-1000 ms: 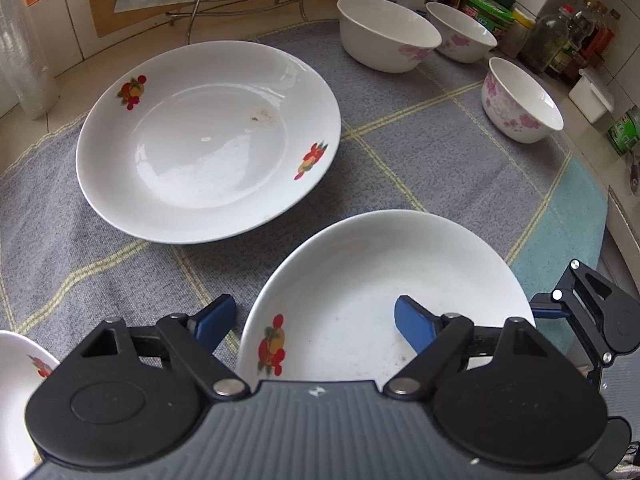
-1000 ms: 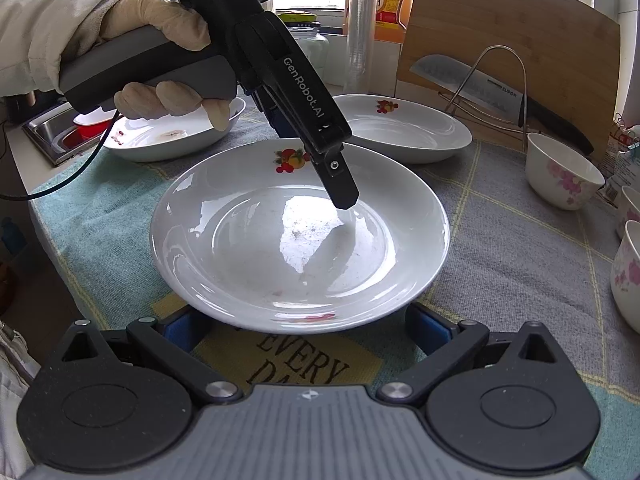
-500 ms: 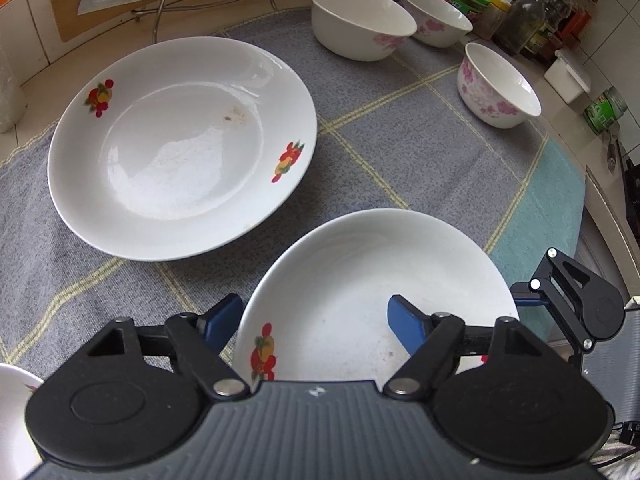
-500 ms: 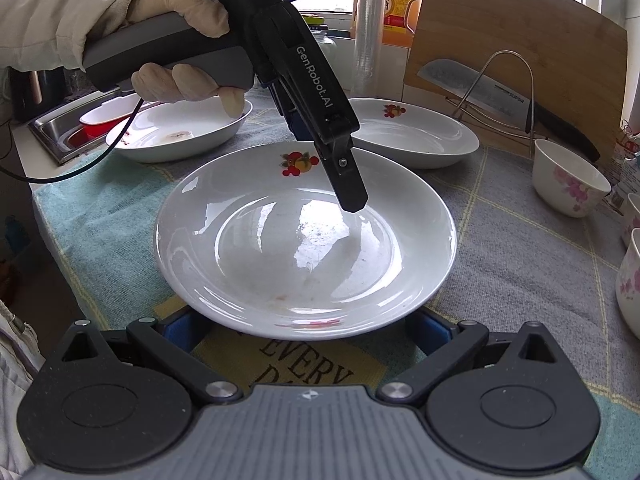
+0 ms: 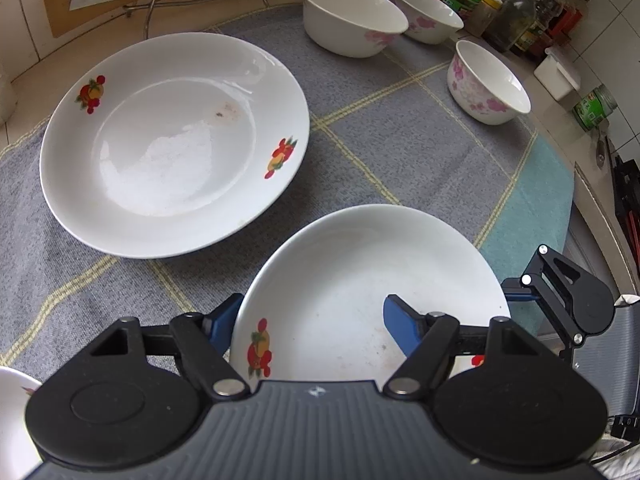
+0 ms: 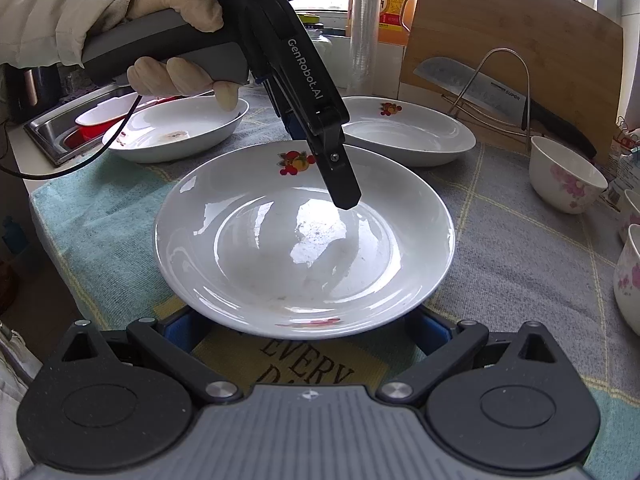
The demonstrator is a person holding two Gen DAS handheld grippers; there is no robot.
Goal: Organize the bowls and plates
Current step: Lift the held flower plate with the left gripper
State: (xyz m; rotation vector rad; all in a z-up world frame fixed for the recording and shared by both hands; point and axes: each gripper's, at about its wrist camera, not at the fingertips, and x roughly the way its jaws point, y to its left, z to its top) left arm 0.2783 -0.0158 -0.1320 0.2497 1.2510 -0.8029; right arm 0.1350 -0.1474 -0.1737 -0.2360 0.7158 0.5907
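Note:
A white plate with fruit prints (image 5: 360,272) lies on the grey cloth close in front of me. My left gripper (image 5: 310,318) is shut on its rim, one blue pad (image 5: 224,316) outside and the other (image 5: 396,320) inside the well. In the right wrist view a gloved hand holds that gripper, and its inner finger (image 6: 340,184) touches the plate (image 6: 280,256). My right gripper (image 6: 304,326) stands open at the plate's opposite edge, its fingers low on either side under the rim. A second plate (image 5: 172,140) lies beyond, a third plate (image 6: 176,128) near the sink.
Three flowered bowls (image 5: 352,16) (image 5: 426,10) (image 5: 486,80) stand at the back of the cloth. A cleaver on a wire rack (image 6: 472,84) leans before a cutting board (image 6: 520,40). Bottles and jars (image 5: 520,20) crowd the corner. The sink (image 6: 60,136) is at the left edge.
The left gripper's pads have drawn closer together onto the plate's rim, and the gripper has tipped a little. The right gripper has stayed where it was.

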